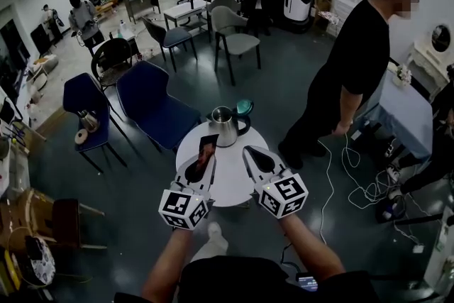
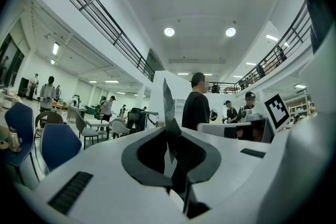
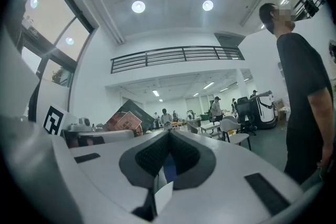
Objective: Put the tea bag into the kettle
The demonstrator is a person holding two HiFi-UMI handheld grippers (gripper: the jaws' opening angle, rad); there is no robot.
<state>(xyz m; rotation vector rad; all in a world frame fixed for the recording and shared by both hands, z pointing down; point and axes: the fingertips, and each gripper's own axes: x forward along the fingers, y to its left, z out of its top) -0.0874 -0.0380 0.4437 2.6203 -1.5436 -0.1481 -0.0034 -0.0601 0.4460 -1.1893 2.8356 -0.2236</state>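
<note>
Busy open hall, grey floor, chairs scattered about, and one bystander in black (image 1: 352, 67) standing off to the right by a tangle of white cable. Nearest the person at work is a small round white table (image 1: 233, 185). On its far edge stands the steel kettle (image 1: 225, 125), its black handle turned right. A teal round thing (image 1: 244, 107) sits just beside it, possibly its lid, though I can't be sure from here.

The left gripper (image 1: 202, 165) hovers over the table's left side with its jaws pinched on the tea bag (image 1: 208, 147), a flat dark sachet standing up out of the tips. In the left gripper view it rises thin and edge-on between the pads. It is near the kettle but not over the mouth.

The right gripper (image 1: 252, 152) hangs over the table's right side with its tips closed together. A pale scrap (image 3: 164, 194) shows low in the gap, and I can't tell what it is or whether it is gripped.

That sachet looks feather-light and floppy, with smooth wrapping that could slide. I'd say a pinch low on one end, as now, suits it, leaving the free end to go in first. A hard squeeze would only crumple it. The kettle looks rigid and steady enough to need no holding.
</note>
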